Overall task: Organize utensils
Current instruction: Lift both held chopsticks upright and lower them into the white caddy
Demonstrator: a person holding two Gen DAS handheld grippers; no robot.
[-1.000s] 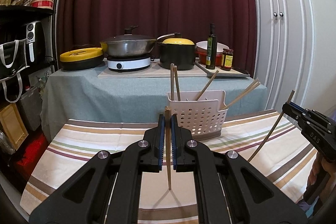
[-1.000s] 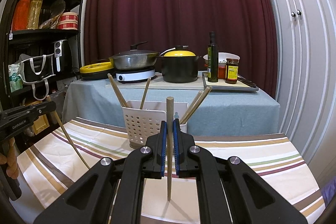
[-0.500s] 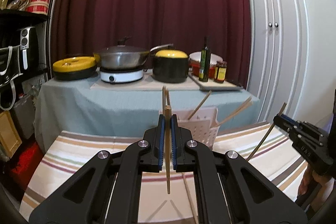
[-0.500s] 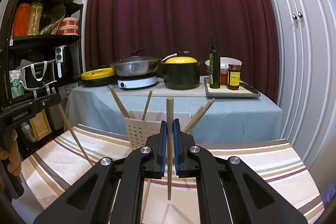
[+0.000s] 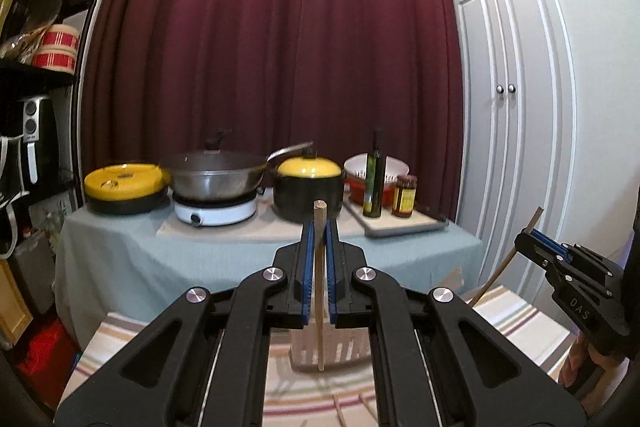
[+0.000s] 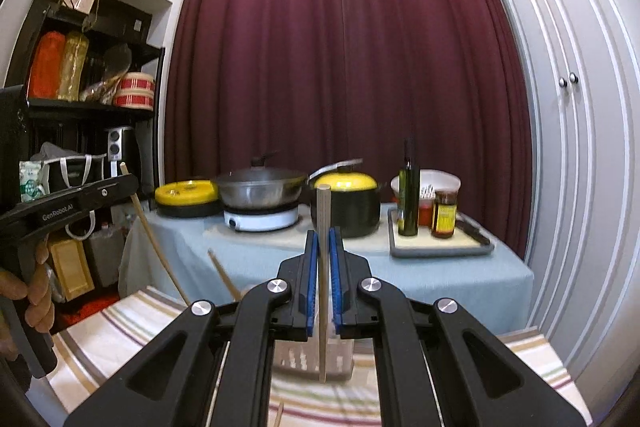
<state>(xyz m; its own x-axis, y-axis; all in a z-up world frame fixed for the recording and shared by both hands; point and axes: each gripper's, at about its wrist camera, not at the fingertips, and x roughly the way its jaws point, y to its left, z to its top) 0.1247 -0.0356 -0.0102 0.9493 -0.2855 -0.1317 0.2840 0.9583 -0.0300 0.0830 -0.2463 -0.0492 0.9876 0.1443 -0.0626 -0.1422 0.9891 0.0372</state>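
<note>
My left gripper [image 5: 319,227] is shut on a wooden chopstick [image 5: 319,307] that stands upright between its blue pads. My right gripper [image 6: 323,239] is likewise shut on an upright chopstick [image 6: 322,327]. The white perforated basket [image 5: 340,353] sits low on the striped tablecloth [image 5: 516,323], mostly hidden behind the fingers; in the right wrist view the basket [image 6: 298,355] has a chopstick [image 6: 224,277] leaning out of it. Each view shows the other gripper off to the side: the right gripper [image 5: 536,243] and the left gripper [image 6: 120,187], which a hand [image 6: 38,291] holds.
Loose chopsticks [image 5: 339,407] lie on the cloth near the front. Behind stands a blue-clothed table [image 6: 460,275] with a wok [image 6: 260,187], a black pot with a yellow lid [image 6: 346,203], an oil bottle [image 6: 408,199] and a jar. A black shelf [image 6: 80,107] is on the left, white cupboard doors [image 6: 568,147] on the right.
Both grippers have risen and tilted upward, so the basket has dropped low in both views and is now largely hidden. Each still holds its chopstick.
</note>
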